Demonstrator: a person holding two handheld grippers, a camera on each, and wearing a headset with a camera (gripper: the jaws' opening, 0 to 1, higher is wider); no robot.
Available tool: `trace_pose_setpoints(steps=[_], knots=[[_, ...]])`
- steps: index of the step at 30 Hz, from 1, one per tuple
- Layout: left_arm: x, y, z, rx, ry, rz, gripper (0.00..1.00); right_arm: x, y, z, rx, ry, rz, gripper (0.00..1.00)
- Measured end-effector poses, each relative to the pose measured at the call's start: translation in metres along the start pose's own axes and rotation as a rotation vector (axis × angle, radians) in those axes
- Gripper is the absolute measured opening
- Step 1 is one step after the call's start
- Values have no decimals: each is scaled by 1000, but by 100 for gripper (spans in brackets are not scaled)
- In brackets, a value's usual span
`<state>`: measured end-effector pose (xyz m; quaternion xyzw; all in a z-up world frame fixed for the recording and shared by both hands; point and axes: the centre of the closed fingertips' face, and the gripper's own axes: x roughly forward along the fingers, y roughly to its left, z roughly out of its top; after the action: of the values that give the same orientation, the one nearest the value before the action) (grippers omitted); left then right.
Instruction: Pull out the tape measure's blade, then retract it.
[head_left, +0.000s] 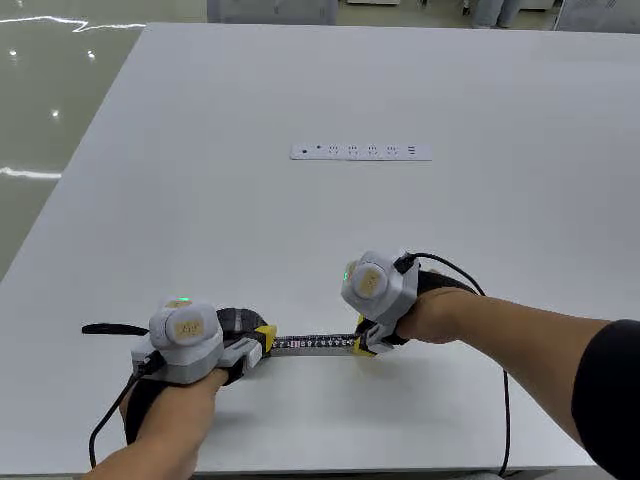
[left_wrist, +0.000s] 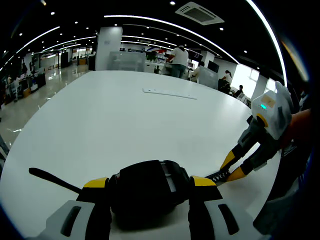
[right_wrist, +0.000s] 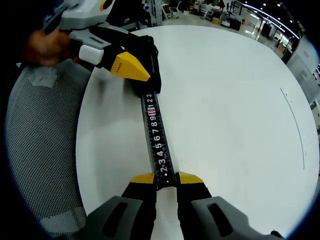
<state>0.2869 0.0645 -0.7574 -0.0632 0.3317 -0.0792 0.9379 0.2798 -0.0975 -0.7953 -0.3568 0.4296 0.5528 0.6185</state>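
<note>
Head view: left gripper (head_left: 250, 350) is clamping the black tape measure case (head_left: 238, 322) near the white table's (head_left: 300, 90) front edge. The blade (head_left: 312, 343) is lying extended rightward to the right gripper (head_left: 362, 346). Left gripper view: jaws are gripping the case's sides. Right gripper view: jaws are pinching the blade's tip, nearly together.

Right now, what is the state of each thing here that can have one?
left gripper, shut on tape measure case
right gripper, shut on blade tip
tape measure case, clamped, resting on table
blade, partly pulled out
power strip, sockets empty
</note>
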Motion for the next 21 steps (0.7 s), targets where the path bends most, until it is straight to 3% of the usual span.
trace_pose_setpoints(steps=[21], knots=[[0, 0, 0, -2, 3, 0, 58, 3, 1, 6, -5, -7, 0, 10]])
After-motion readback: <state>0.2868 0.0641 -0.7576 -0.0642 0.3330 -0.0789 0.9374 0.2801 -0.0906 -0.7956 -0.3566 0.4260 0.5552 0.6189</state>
